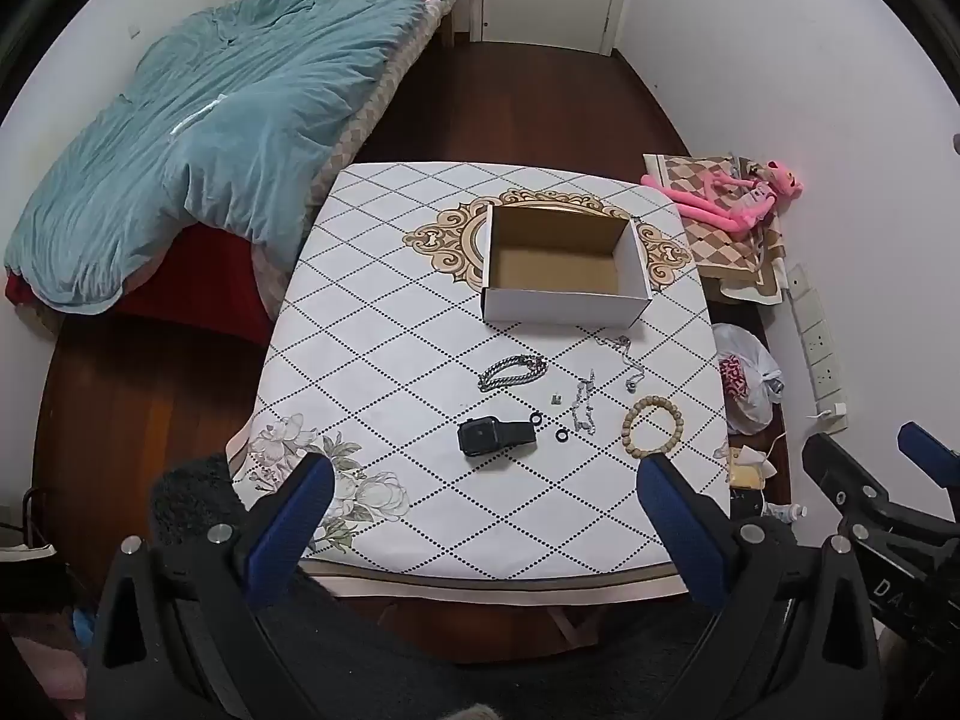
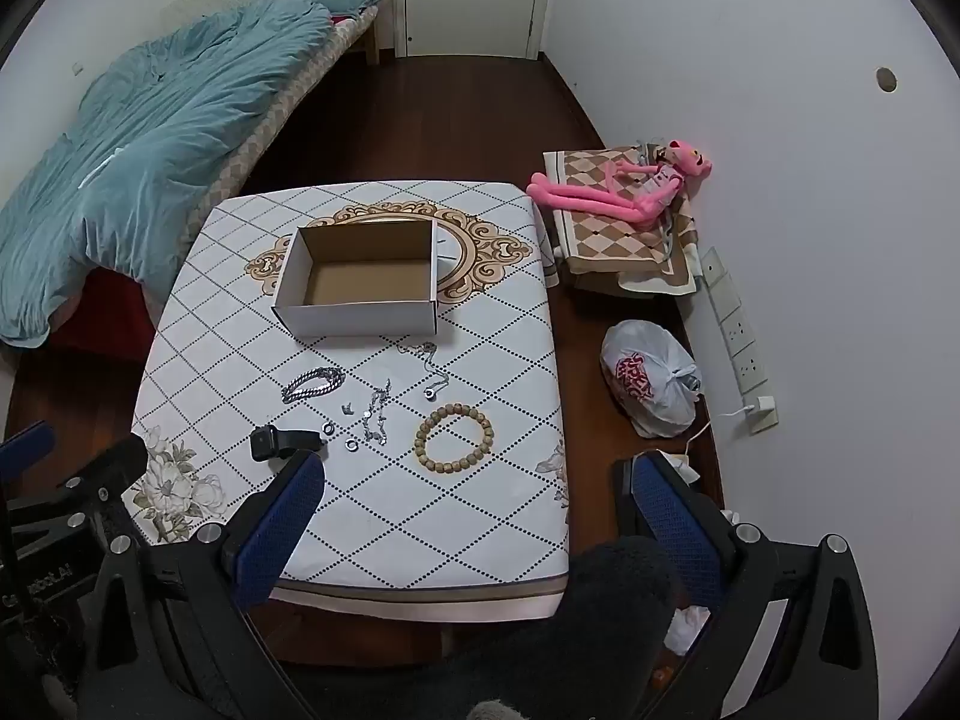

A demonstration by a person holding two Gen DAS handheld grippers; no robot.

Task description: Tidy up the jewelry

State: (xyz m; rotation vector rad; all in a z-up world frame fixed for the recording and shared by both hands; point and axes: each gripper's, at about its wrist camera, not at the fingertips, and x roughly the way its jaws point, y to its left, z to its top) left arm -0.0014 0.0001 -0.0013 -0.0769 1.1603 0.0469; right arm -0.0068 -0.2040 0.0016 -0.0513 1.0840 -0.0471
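Note:
An empty white cardboard box [image 1: 564, 267] [image 2: 360, 282] stands open at the far middle of the table [image 1: 390, 510] [image 2: 420, 510]. In front of it lie a silver chain bracelet [image 1: 512, 371] [image 2: 313, 384], a black smartwatch [image 1: 492, 435] [image 2: 279, 441], two small black rings [image 1: 536, 417] [image 2: 328, 428], a thin silver chain [image 1: 585, 402] [image 2: 377, 411], a pendant necklace [image 1: 627, 360] [image 2: 429, 369] and a wooden bead bracelet [image 1: 653, 425] [image 2: 454, 439]. My left gripper [image 1: 486, 483] and right gripper [image 2: 474, 486] are both open and empty, held above the table's near edge.
A bed with a teal duvet [image 1: 198, 138] is on the left. A pink plush toy [image 1: 732, 198] lies on folded cloth at the right, with a white plastic bag [image 2: 651, 381] and a power strip [image 2: 735, 324] by the wall. The floor is dark wood.

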